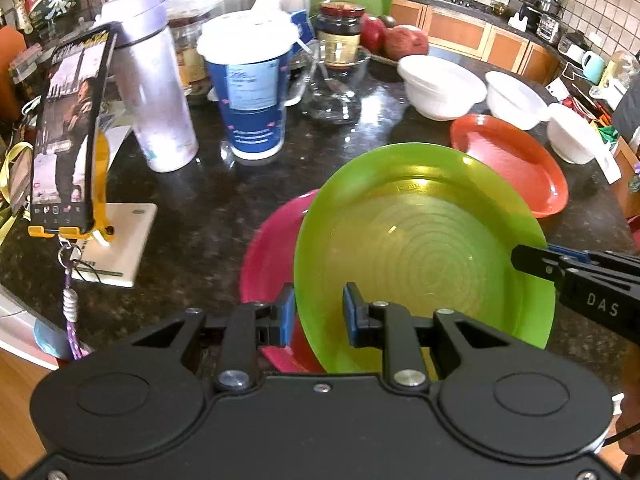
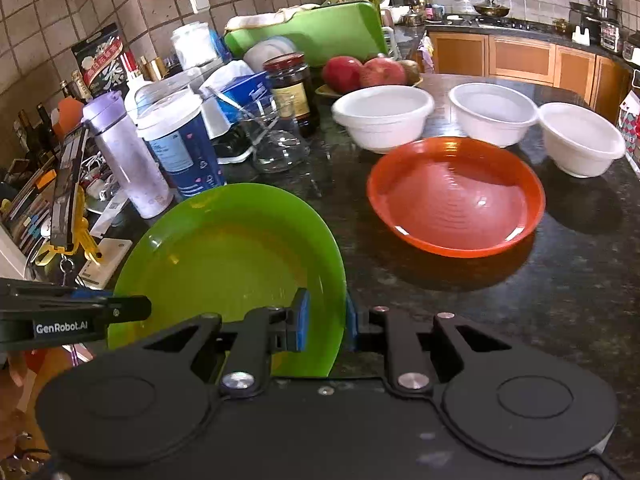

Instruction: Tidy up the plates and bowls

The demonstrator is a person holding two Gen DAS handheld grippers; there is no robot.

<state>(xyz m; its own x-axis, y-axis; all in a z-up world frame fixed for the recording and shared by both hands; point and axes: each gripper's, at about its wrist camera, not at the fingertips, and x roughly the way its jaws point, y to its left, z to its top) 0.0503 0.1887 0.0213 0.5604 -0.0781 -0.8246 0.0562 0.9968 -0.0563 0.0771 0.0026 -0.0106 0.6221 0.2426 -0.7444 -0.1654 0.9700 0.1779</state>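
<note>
A green plate (image 1: 420,240) (image 2: 232,256) hangs tilted above the dark counter, held at two sides. My left gripper (image 1: 318,308) (image 2: 128,308) is shut on its left rim, and my right gripper (image 2: 324,316) (image 1: 528,260) is shut on its right rim. Under the green plate a pink plate (image 1: 272,256) lies on the counter, partly hidden. An orange plate (image 2: 456,196) (image 1: 512,160) sits further back to the right. Behind it stand three white bowls (image 2: 382,118), (image 2: 492,112), (image 2: 580,136) in a row.
A phone on a yellow stand (image 1: 68,128), a lilac bottle (image 1: 152,92), a blue cup (image 1: 250,92) and a glass bowl (image 1: 332,88) crowd the left and back. A dark jar (image 2: 290,88) and red fruit (image 2: 364,72) stand behind. Bare counter (image 2: 540,300) lies right of the green plate.
</note>
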